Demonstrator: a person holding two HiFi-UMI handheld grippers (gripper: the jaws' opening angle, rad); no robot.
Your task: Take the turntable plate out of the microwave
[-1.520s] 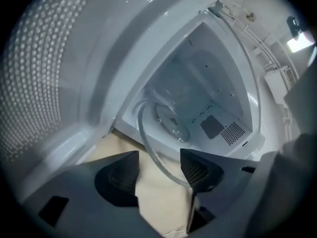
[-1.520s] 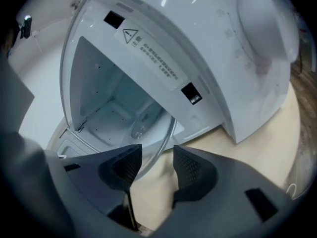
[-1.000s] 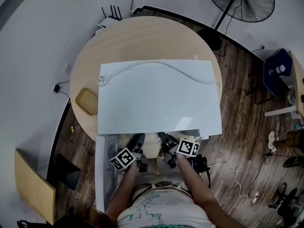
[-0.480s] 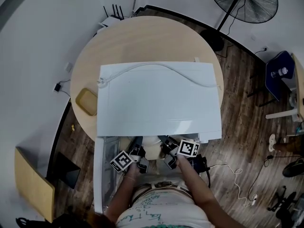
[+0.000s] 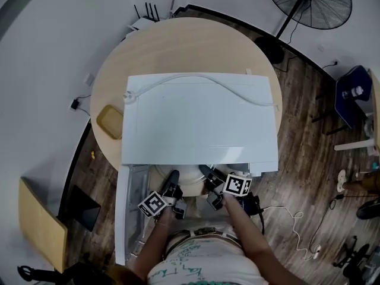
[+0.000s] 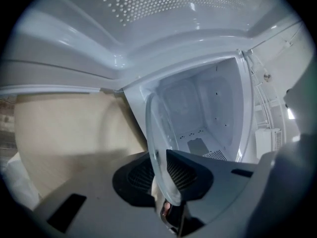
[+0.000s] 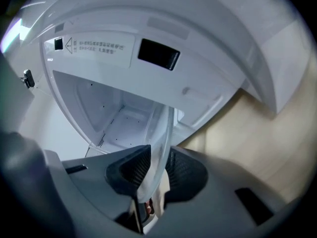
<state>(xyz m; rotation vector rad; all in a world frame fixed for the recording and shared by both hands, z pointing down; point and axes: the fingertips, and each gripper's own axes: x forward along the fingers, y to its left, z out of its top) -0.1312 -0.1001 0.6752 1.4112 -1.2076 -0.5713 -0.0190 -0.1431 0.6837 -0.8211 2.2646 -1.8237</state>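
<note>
Already the plate [image 5: 189,181] sat at the open mouth of the microwave [image 5: 202,117], its near part showing past the front edge. The left gripper [image 5: 173,178] and right gripper [image 5: 206,171] had just been closing, and each pinched the glass rim. The grasp looked done; drawing the plate clear and setting it down remained.

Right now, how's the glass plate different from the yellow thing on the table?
The glass plate is clear and round; the yellow thing is opaque, with rounded corners. The plate is at the microwave's open front; the yellow thing lies on the table beside it. The left gripper and right gripper have just been closing on the plate's rim; nothing touches the yellow thing.
</note>
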